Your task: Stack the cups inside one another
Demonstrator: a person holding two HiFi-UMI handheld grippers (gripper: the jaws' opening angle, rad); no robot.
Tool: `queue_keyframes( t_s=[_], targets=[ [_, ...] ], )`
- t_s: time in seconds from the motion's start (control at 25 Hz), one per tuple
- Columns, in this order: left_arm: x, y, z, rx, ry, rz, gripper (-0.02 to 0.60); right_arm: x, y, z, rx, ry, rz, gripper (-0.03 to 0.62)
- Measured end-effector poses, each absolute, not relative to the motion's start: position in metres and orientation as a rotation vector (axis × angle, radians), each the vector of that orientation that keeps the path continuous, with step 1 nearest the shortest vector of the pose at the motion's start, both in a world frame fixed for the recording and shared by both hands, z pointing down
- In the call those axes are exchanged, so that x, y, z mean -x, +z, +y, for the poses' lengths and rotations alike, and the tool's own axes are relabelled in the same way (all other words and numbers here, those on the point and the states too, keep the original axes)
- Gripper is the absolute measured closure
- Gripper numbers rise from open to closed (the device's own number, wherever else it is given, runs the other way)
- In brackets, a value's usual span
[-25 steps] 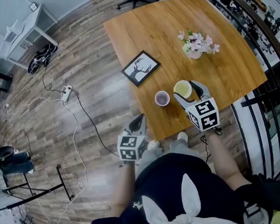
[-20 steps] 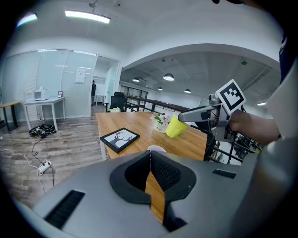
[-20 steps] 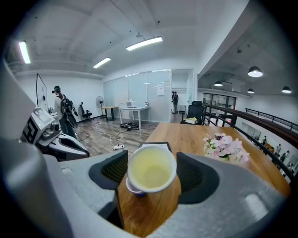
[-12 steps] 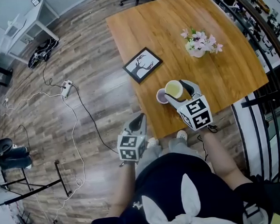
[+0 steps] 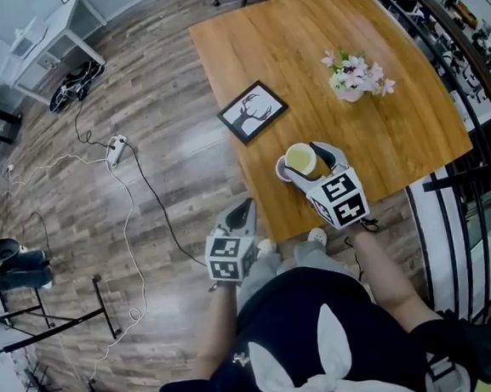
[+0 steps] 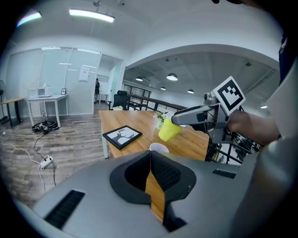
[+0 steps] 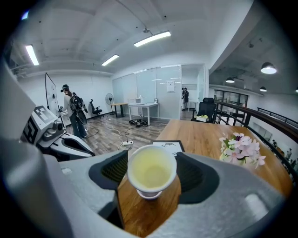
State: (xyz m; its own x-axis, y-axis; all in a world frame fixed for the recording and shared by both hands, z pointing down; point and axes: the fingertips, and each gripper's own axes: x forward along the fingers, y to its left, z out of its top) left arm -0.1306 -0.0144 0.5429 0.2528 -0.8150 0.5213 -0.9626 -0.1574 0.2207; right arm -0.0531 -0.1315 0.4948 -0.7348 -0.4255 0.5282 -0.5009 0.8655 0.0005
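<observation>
Cups are looking light and thin-walled, probably plastic or paper, so I am judging that a hard squeeze would buckle them and that the smooth tapered sides could slip. Right gripper (image 5: pixel 304 162) is clamping the yellow cup (image 5: pixel 299 158) across its side walls just under the rim. That seems the sound place, since the rim stiffens the wall there. The yellow cup is hanging in the air, slightly tilted in the left gripper view, on the person's side of the framed deer picture (image 5: pixel 253 112). It is directly over the purple cup (image 5: pixel 282 171), whose rim is peeking out beneath it. The purple cup is standing upright on the table (image 5: pixel 394 135), nearer the person than the picture. I cannot tell whether the two cups are touching. Left gripper (image 5: pixel 243 210) is hanging with its jaws pressed together on nothing, well apart from the picture, past the table's edge toward the person. No brand, label or writing is showing on either cup. A sheet (image 6: pixel 84 73) on the far glass wall is too small to read.
</observation>
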Motion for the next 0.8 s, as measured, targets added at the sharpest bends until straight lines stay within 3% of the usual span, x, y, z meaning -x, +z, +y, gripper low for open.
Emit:
queue_keyframes(
  t_s=[0.8],
  targets=[
    [0.146,0.549,-0.018,-1.959,0.355,-1.66,0.561,0.067,0.542,-0.13,-0.527,0.251,-2.431,0.269]
  ],
)
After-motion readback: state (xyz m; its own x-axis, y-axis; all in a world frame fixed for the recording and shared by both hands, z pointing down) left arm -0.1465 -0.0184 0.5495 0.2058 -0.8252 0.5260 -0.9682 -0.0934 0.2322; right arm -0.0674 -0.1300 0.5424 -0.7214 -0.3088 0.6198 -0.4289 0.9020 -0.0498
